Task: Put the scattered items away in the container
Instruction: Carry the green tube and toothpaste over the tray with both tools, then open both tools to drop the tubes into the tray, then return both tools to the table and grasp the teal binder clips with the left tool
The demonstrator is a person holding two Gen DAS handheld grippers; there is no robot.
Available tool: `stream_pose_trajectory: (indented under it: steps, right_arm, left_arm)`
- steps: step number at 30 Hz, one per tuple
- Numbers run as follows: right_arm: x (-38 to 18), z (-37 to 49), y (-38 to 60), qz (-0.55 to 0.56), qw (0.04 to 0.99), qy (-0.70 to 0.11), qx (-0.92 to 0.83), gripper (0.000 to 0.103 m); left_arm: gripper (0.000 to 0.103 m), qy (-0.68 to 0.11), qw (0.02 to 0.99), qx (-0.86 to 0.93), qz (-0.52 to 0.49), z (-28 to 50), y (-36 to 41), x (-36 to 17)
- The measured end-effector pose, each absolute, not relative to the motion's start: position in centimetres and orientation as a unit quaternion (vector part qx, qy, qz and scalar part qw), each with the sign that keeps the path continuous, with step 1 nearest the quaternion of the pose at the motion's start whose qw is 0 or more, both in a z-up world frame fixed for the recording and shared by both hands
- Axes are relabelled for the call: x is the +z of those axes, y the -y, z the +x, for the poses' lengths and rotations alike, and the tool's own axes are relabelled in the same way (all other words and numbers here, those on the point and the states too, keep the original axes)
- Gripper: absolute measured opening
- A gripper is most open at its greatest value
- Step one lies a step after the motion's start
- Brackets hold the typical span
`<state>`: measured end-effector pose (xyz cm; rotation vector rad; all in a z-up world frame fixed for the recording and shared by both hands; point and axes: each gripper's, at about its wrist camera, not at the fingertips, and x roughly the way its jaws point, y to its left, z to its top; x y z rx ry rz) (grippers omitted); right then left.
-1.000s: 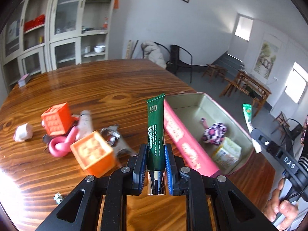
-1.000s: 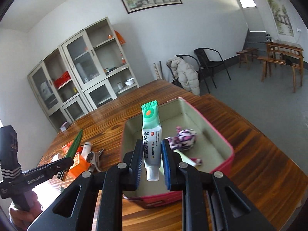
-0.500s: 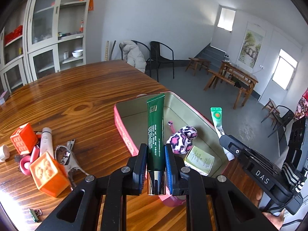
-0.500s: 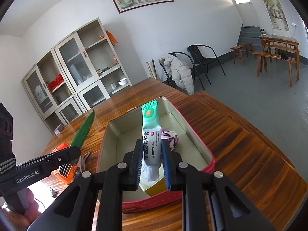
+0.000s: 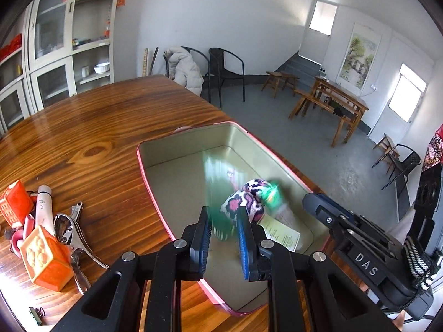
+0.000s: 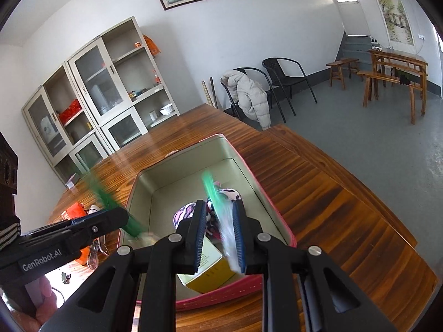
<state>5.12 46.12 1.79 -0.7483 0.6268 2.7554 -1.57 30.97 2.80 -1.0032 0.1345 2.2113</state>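
A pink-walled tin with a pale green inside lies on the wooden table. My left gripper hangs over its near end with the jaws slightly apart. The dark green tube between them is a blur, slipping loose. My right gripper is over the tin too, open. Its white and green tube is blurred and leans against the right finger. A pink, black and white soft toy and a yellow-green box lie in the tin.
Left of the tin lie two orange cubes, a white tube, a metal hand tool, a pink ring and a small clip. The table's edge runs close behind the tin's right side. A person's hand holds the left gripper.
Both grippers have come further over the tin. Their jaws have parted a little, and both tubes, held upright and sharp before, now blur and tip down towards the tin.
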Motion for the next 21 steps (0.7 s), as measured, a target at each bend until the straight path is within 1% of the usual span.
stream_pose_trajectory:
  steps: [5, 7, 8, 9, 10, 11, 12, 15, 19, 21]
  right_arm:
    - [1.7, 5.2, -46.1, -0.258, 0.110, -0.217, 0.935, 0.022]
    - [1.6, 5.2, -46.0, -0.259, 0.110, -0.218, 0.935, 0.026]
    - [1.6, 5.3, -46.0, -0.259, 0.110, -0.218, 0.935, 0.030]
    - [1.6, 5.4, -45.9, -0.258, 0.110, -0.219, 0.935, 0.034]
    - [1.6, 5.4, -45.9, -0.257, 0.111, -0.220, 0.934, 0.037]
    - [1.6, 5.5, -45.8, -0.256, 0.112, -0.220, 0.935, 0.041]
    - [1.6, 5.6, -45.8, -0.255, 0.114, -0.220, 0.935, 0.045]
    - [1.7, 5.8, -45.7, -0.251, 0.119, -0.220, 0.935, 0.055]
    - [2.0, 5.9, -45.5, -0.248, 0.120, -0.222, 0.935, 0.060]
    - [2.2, 5.9, -45.1, -0.247, 0.118, -0.219, 0.937, 0.065]
  left_arm:
    - [0.020, -0.048, 0.342, 0.852, -0.393, -1.6, -30.7, 2.5]
    - [0.020, -0.049, 0.341, 0.852, -0.394, -1.5, -30.6, 2.5]
    - [0.020, -0.050, 0.341, 0.852, -0.394, -1.6, -30.7, 2.6]
    - [0.032, -0.050, 0.342, 0.852, -0.394, -1.6, -30.7, 2.6]
    - [0.063, -0.050, 0.341, 0.853, -0.391, -1.6, -30.6, 2.7]
    - [0.079, -0.048, 0.338, 0.859, -0.383, -1.6, -30.3, 2.9]
    - [0.098, -0.044, 0.332, 0.867, -0.369, -1.5, -30.1, 3.2]
    - [0.099, -0.045, 0.324, 0.883, -0.335, -1.0, -29.4, 4.3]
    - [0.099, -0.038, 0.313, 0.891, -0.327, -1.3, -28.3, 4.8]
    - [0.099, -0.029, 0.309, 0.891, -0.331, -1.7, -27.8, 5.0]
